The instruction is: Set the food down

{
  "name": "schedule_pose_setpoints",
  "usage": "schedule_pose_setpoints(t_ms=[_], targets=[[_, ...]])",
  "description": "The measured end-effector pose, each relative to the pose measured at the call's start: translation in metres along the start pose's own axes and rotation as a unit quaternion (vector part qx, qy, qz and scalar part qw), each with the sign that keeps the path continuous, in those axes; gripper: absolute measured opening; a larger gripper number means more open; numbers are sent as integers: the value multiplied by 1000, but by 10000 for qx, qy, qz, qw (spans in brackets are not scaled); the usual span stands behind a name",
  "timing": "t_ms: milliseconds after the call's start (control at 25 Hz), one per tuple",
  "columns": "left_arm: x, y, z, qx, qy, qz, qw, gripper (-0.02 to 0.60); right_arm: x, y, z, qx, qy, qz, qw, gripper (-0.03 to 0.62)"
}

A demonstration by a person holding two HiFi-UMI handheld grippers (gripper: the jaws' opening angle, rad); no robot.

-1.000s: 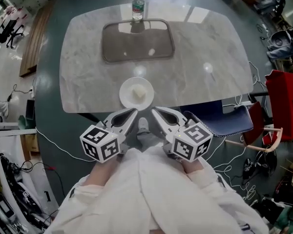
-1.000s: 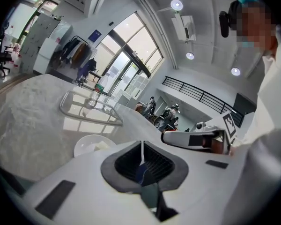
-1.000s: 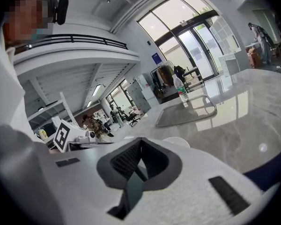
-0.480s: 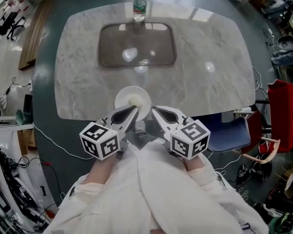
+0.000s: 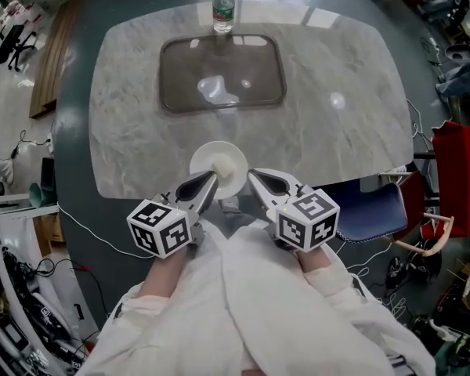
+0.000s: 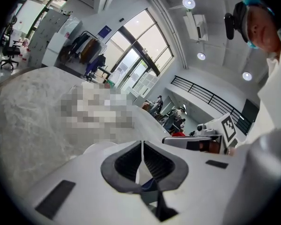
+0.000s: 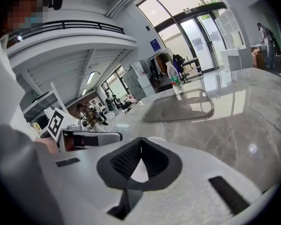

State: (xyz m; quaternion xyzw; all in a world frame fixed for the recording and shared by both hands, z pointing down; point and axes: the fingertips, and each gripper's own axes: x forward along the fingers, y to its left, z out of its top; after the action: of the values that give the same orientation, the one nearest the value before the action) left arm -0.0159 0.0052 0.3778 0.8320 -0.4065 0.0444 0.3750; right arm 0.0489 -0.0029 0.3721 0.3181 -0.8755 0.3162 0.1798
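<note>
Both claws are closed with nothing in them. The left claw (image 5: 206, 182) and the right claw (image 5: 257, 180) each have their two jaws pressed together at the tips. Each claw's own view shows this well.

I count two claws, one plate, one lump of food, one tray, one bottle and one table.

The food (image 5: 225, 164) is a small, pale, creamy lump. It sits on the round white plate (image 5: 197, 161). The plate is on the near edge of the grey stone table (image 5: 337, 131), in the middle, just past the claw tips and between them. The left claw's tip covers a bit of the plate's near rim, and I cannot tell if it touches.

Farther off lies the dark, see-through tray (image 5: 258, 84), shiny with light spots. The bottle (image 5: 223, 8) stands upright at the tray's far edge.

From this high up, the food is too small to say what kind it is; maybe a bun. In the two claw views only a white sliver of plate peeks through the jaws, and the food is hidden.
</note>
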Motion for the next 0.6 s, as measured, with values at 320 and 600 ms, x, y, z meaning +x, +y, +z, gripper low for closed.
schedule_pose_setpoints(t_ms=[320, 600], targets=[[-8, 8, -2, 3, 420, -209, 9989, 26, 7, 7, -13, 282, 170, -271, 9991, 2], [-5, 13, -13, -227, 653, -222, 9974, 26, 6, 6, -29, 276, 385, -480, 9977, 2]])
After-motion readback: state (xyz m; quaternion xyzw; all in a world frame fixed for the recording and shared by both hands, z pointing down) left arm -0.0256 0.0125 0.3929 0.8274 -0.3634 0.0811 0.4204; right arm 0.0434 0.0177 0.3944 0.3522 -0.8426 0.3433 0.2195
